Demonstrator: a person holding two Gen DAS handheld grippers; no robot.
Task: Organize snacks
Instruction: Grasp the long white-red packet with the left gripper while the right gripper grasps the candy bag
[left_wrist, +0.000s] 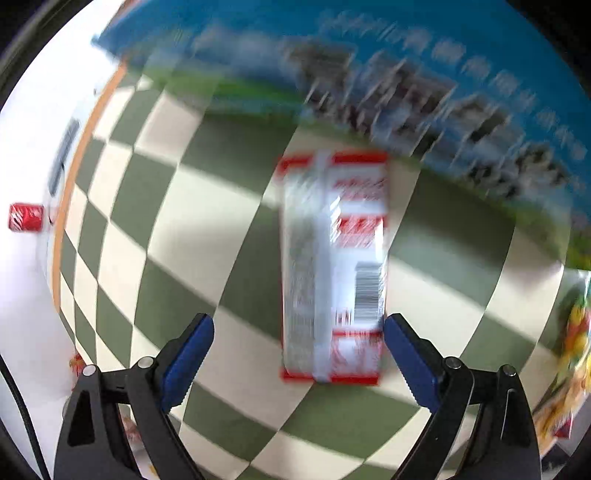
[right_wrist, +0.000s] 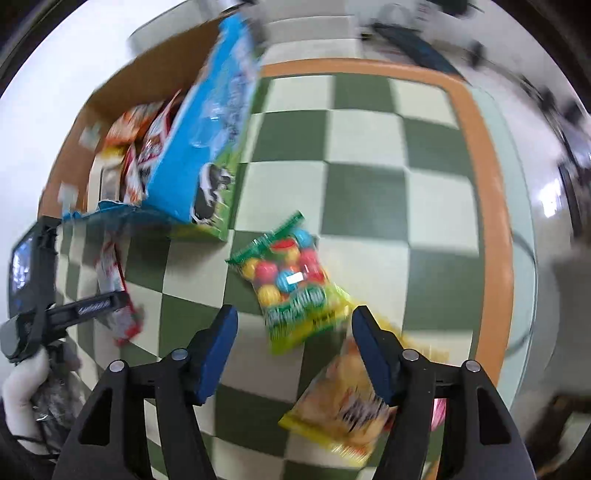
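Observation:
In the left wrist view a red and white snack packet (left_wrist: 332, 266) lies on the green and white checkered cloth (left_wrist: 221, 229), in front of a blue carton (left_wrist: 406, 92). My left gripper (left_wrist: 297, 354) is open with the packet's near end between its fingers, apart from both pads. In the right wrist view my right gripper (right_wrist: 293, 350) is open above a green bag of coloured gumballs (right_wrist: 291, 280). A yellow snack bag (right_wrist: 343, 402) lies under its right finger. The blue carton (right_wrist: 207, 147) stands open with several snack packets (right_wrist: 144, 147) inside.
The left gripper (right_wrist: 66, 310) and its gloved hand show at the left of the right wrist view, over the red and white packet (right_wrist: 110, 280). The cloth has an orange border (right_wrist: 480, 147). A red can (left_wrist: 26, 218) sits off the cloth. A colourful bag (left_wrist: 576, 350) lies at right.

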